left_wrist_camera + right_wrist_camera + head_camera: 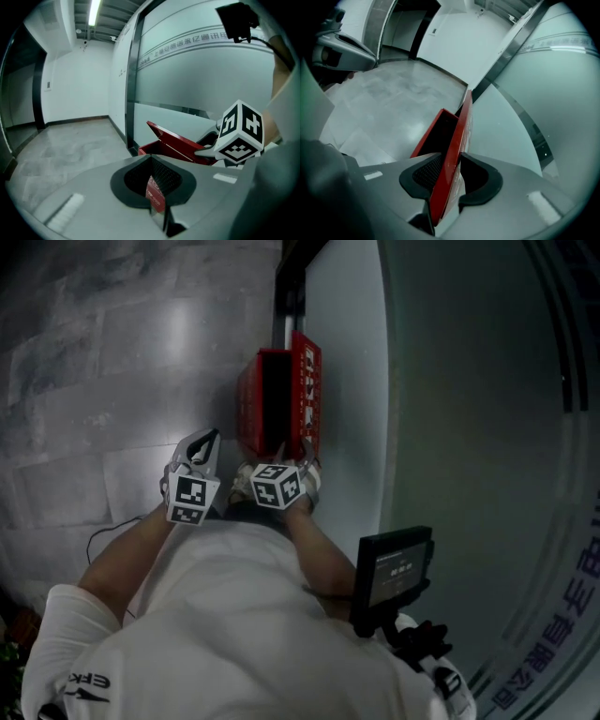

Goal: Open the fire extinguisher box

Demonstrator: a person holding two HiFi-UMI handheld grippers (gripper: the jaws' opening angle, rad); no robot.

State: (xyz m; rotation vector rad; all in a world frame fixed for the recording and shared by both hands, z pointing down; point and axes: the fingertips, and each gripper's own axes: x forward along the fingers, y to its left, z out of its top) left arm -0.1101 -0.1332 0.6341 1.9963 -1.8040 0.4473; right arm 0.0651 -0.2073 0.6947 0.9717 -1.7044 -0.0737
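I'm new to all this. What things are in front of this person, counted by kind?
Red fire extinguisher box, lid raised: 1
Hand-held tools, left tool and right tool: 2
Small red tag between the left tool's jaws: 1
Screen beside the person: 1
Total: 5

**Q:** Where is the unit, and what does it look like?

**A:** The fire extinguisher box (251,407) is a red rectangular case. It stands on the grey floor (112,381) at upper centre of the head view, right beside the frosted glass wall (450,381).

**Q:** What is its state?

**A:** It is open. The lid (307,390) is raised to a steep tilt on the wall side, with white print on its outer face. The interior is dark and its contents cannot be made out.

**Q:** How is the lid held?

**A:** Its free edge sits clamped between the pads of the right hand-held gripper (446,185).
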